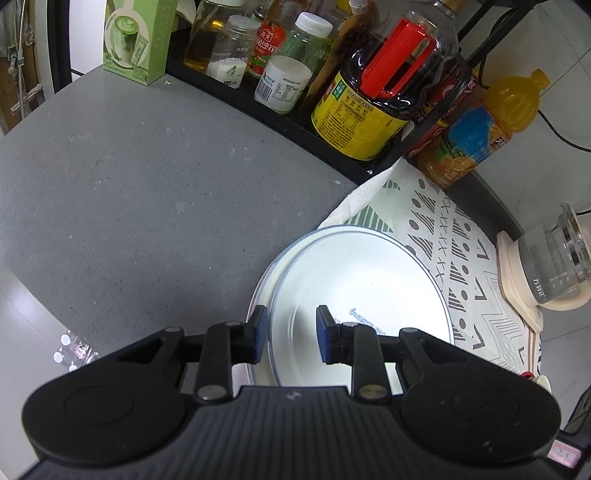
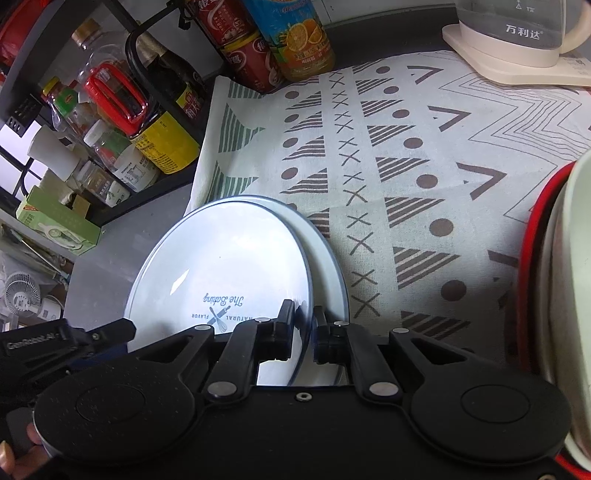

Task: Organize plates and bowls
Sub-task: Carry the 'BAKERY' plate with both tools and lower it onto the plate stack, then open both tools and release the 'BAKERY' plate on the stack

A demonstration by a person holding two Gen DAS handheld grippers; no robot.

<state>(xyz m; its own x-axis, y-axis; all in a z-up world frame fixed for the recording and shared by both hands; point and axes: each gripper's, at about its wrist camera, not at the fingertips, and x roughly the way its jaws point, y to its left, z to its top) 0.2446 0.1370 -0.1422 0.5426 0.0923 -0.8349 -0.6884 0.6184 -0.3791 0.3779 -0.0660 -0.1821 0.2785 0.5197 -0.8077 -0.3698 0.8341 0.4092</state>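
The right gripper (image 2: 303,325) pinches the top plate's (image 2: 221,266) rim; the left gripper (image 1: 290,334) straddles its edge, open. Lower it squarely onto the lower plate (image 2: 328,266).

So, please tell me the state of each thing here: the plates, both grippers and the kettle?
Top plate: tilted, rim between the right gripper's fingers.
Lower plate: flat on the cloth.
Right gripper: shut on top plate.
Left gripper: open, astride the plates' rim.
Kettle: upright on its base.
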